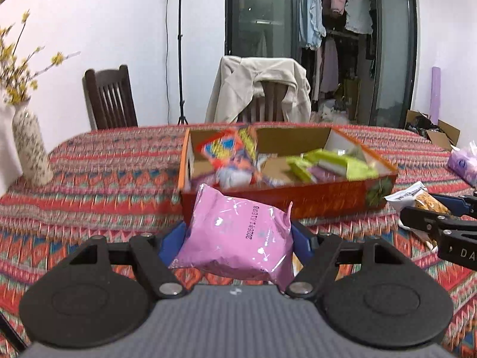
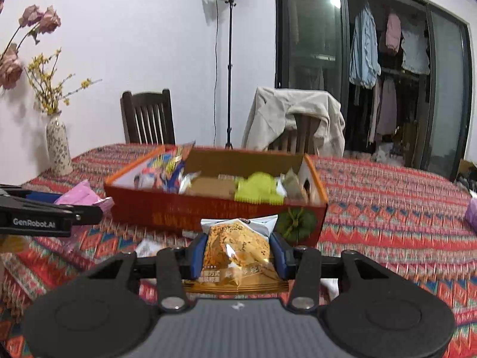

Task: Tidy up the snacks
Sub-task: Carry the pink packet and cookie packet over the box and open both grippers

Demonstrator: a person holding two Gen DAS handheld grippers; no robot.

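Observation:
A pink snack packet (image 1: 232, 247) is held above the patterned tablecloth, with my left gripper (image 1: 238, 229) shut on it, blue pads pressing both sides. Just behind it stands a red-orange cardboard box (image 1: 328, 200) holding several snack packs, colourful ones on the left and green ones on the right. My right gripper (image 2: 238, 250) is shut on an orange-and-white snack packet (image 2: 238, 238), lifted in front of the box's (image 2: 179, 214) near wall. Each gripper shows in the other's view: the right one (image 1: 441, 208) at the far right, the left one (image 2: 74, 208) with its pink packet (image 2: 83, 198) at the left.
A patterned vase (image 1: 29, 146) with flowers stands at the table's left side. A purple tissue pack (image 1: 465, 164) lies at the right edge. Two chairs (image 1: 110, 98) stand behind the table, one draped with a beige jacket (image 1: 259, 86). A small wrapper (image 2: 146, 247) lies on the cloth.

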